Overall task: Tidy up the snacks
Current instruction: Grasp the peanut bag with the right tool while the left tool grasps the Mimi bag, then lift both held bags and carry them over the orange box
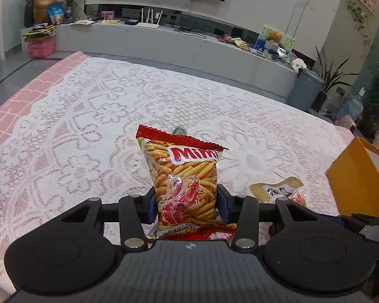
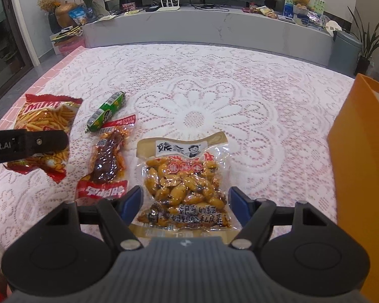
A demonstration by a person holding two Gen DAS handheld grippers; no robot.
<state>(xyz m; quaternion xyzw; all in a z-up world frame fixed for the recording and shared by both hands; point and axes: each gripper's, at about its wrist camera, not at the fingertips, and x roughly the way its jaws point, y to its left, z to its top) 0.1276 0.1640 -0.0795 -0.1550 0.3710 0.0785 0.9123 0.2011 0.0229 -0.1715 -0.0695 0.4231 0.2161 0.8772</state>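
My left gripper (image 1: 187, 202) is shut on a red Mimi shrimp-stick bag (image 1: 187, 176) and holds it upright above the table; the same bag (image 2: 45, 118) shows at the left of the right wrist view with a left finger (image 2: 38, 141) across it. My right gripper (image 2: 185, 199) is open, its blue pads on either side of a clear pack of yellow beans (image 2: 184, 176) lying flat on the lace cloth. That bean pack shows partly in the left wrist view (image 1: 280, 189). A green sausage stick (image 2: 107, 109) and a red pack of braised meat (image 2: 108, 161) lie between the two bags.
An orange box (image 2: 361, 166) stands at the table's right edge, also in the left wrist view (image 1: 358, 176). The white lace cloth over pink (image 2: 214, 88) covers the table. A grey TV bench with a router and clutter runs behind.
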